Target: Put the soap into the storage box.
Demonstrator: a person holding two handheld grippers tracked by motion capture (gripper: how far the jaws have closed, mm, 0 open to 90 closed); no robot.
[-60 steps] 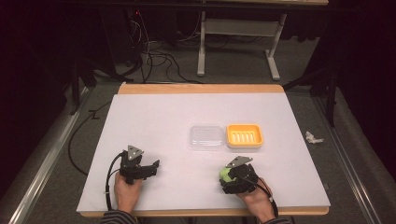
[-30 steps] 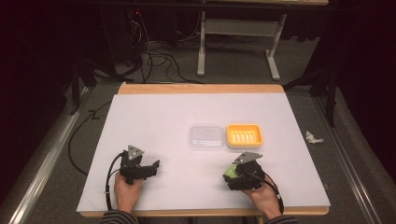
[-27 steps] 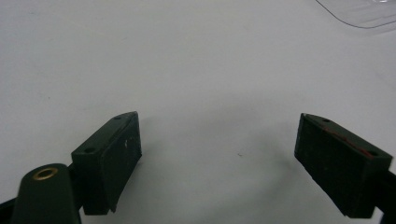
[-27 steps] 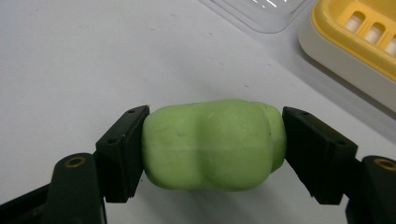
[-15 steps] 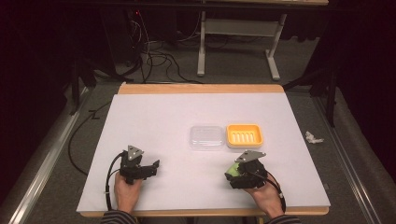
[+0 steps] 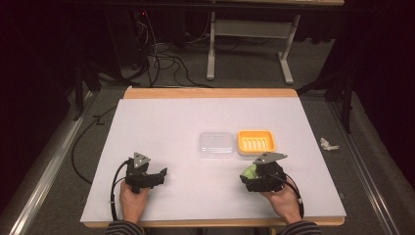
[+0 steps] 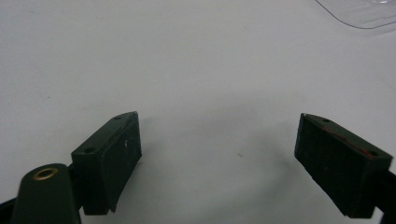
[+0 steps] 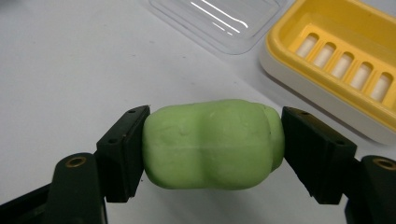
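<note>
A green soap bar (image 8: 212, 142) sits clamped between the two black jaws of my right gripper (image 8: 212, 149), just above the white table. In the high view that right gripper (image 6: 254, 175) is near the front right of the table, with the green soap bar (image 6: 249, 171) showing at its tip. Just beyond it lie a yellow soap dish (image 6: 256, 142) (image 8: 348, 70) and a clear plastic lid (image 6: 217, 144) (image 8: 219, 21), side by side. My left gripper (image 6: 159, 175) (image 7: 219, 154) rests at the front left, jaws wide apart over bare table with nothing between them.
The white table top (image 6: 205, 117) has a wooden back edge (image 6: 210, 93). A crumpled white scrap (image 6: 328, 144) lies on the floor off the right edge. Cables and a metal frame stand on the floor behind the table.
My right gripper, with the green soap, has shifted to the right and slightly toward the yellow dish. The left gripper has stayed still.
</note>
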